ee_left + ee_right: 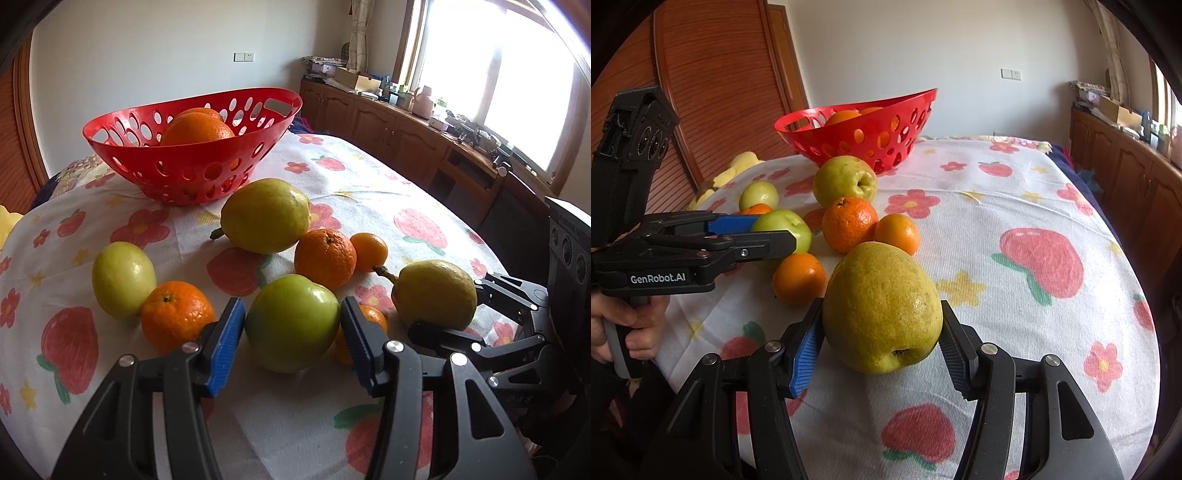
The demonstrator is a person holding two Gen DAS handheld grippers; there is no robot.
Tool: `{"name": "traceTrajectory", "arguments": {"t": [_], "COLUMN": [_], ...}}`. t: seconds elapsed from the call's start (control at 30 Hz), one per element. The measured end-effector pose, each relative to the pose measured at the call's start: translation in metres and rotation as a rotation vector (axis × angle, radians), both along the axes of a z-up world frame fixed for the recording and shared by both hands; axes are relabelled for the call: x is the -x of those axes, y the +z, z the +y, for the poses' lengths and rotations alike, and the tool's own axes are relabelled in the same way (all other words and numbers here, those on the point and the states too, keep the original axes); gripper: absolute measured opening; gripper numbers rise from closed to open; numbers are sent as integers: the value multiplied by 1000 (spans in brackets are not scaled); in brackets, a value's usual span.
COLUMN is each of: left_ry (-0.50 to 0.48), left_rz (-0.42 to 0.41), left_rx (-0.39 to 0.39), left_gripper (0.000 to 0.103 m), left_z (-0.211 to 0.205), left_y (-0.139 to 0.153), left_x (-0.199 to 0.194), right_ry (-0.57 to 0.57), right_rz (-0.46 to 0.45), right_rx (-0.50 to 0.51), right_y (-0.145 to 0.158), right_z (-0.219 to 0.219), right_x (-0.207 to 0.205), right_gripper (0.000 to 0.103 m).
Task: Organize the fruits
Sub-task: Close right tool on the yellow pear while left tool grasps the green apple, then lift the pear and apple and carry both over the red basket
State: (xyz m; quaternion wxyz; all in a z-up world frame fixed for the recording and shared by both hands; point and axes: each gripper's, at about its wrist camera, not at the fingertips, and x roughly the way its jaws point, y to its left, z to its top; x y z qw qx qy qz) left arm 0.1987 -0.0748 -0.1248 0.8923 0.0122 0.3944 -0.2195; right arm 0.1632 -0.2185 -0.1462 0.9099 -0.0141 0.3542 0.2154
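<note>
My left gripper [292, 314] is closed around a green apple [291, 323] that rests on the cloth; both blue pads touch its sides. It also shows in the right wrist view [783, 230]. My right gripper [881, 328] is shut on a yellow-green pear [882, 308], which also shows in the left wrist view [436, 293]. A red perforated basket [122, 125] at the back holds oranges [197, 129]. Loose on the cloth lie a large pear [266, 214], a pale green apple [123, 278] and several mandarins [325, 256].
The table wears a white cloth with strawberry and flower prints [369, 192]. Wooden cabinets [388, 129] with clutter run along the right under a bright window. A wooden door [720, 74] stands behind the table. A yellow object [738, 166] lies at the far left edge.
</note>
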Motion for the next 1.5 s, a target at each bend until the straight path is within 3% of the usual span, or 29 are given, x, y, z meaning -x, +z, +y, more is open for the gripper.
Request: {"name": "traceTrajectory", "arguments": {"t": [0.23,0.6,1.0,1.5], "left_ry": [18,30,28,11], "left_rz": [-44,-90,-130,-193], "left_rx": [-47,4,28,30], "left_gripper": [51,51,51,51], "left_z": [0,10,10,21], "left_y": [0,23,50,81], "left_x": [8,14,23,16], "right_ry": [5,-18,-27,42], "right_rz": [-11,-11,-18,-72], "right_rx": [13,9,-23,-31], "right_y": [1,5,26,66], "right_z": [1,-7,-17,-4], "right_x": [2,1,1,-19], "right_gripper": [59,59,59,59]}}
